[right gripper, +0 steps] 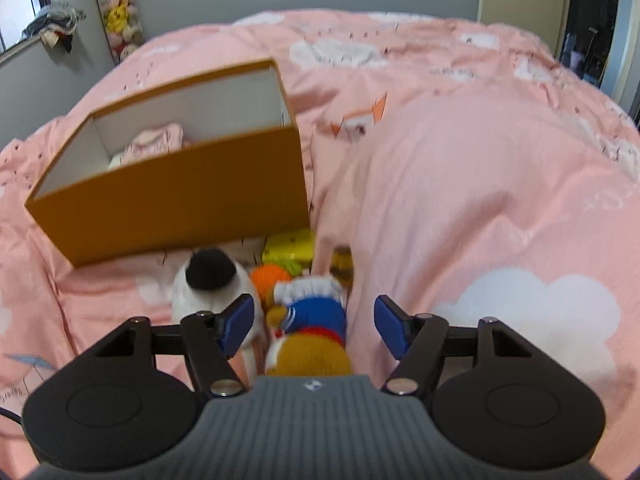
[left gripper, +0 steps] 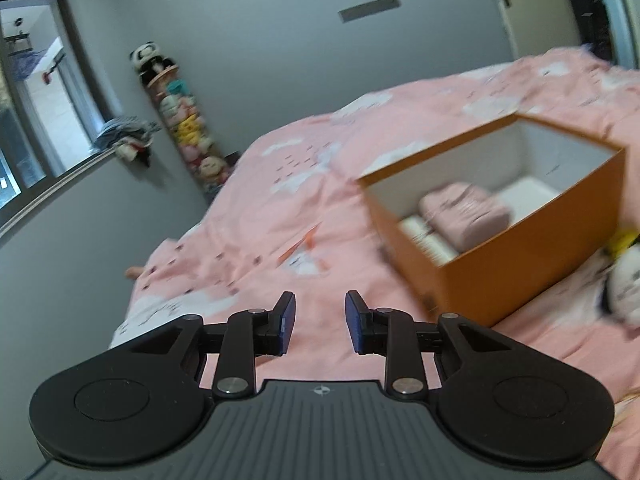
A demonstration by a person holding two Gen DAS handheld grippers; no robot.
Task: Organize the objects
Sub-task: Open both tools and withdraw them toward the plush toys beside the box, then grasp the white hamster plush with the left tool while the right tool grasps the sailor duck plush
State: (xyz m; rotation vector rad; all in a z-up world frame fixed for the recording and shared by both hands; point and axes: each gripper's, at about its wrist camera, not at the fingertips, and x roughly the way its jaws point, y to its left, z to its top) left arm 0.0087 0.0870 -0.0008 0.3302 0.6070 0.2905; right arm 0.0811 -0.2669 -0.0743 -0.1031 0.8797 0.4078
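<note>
Item: knitted doll, blue, white and brown, lay on the pink bedspread just in front of the orange box, beside a white plush. Right gripper stood apart, astride the doll, nothing clamped. Left gripper apart, empty. Advice: lower squarely, close on the doll's body alone, avoiding the plush.

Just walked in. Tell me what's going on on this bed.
Someone is tidying soft toys into an orange box on the pink duvet. The right hand-held gripper is open around a knitted doll in a small pile in front of the box, not gripping it. The left hand-held gripper is open, holding nothing. A pink item already lies in the box.
</note>
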